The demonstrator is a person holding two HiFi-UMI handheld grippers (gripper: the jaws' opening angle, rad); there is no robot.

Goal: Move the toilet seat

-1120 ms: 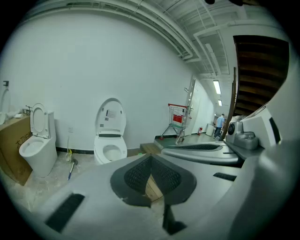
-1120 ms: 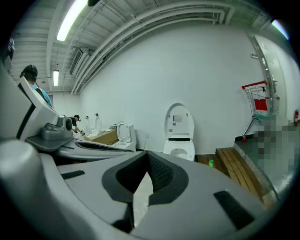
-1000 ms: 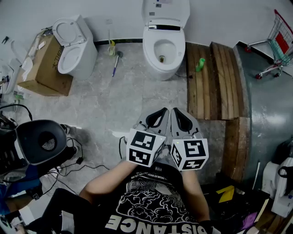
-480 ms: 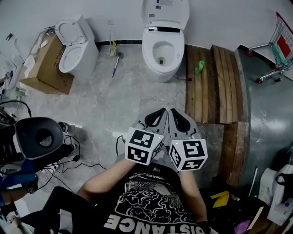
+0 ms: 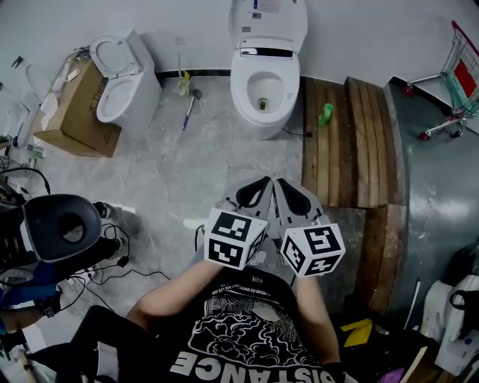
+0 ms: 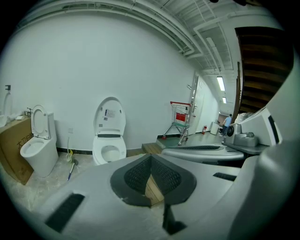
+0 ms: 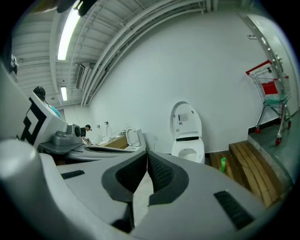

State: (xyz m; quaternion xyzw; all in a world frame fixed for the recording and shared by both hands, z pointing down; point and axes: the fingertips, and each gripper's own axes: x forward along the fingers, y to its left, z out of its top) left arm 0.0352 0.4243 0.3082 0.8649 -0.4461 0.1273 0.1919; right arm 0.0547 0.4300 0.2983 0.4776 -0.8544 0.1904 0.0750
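Reading the person's black shirt point(image 5: 247, 329), the white print says DISTANCE; the label on the raised toilet seat lid point(image 5: 268, 21) is too small to read. The left gripper point(image 5: 260, 185) and right gripper point(image 5: 289, 187) are closed and empty, well apart from that toilet point(image 5: 260, 93) by the wall. A green bottle point(image 5: 326, 112) sits on wooden planks point(image 5: 348, 142) beside it.

Black shirt point(image 5: 247, 336): big white print, upside down in the head view, reads "DISTANCE"; the smaller line above it is too small to read. Cardboard box point(image 5: 71, 112) print and toilet lid point(image 5: 273, 22) sticker: not legible.
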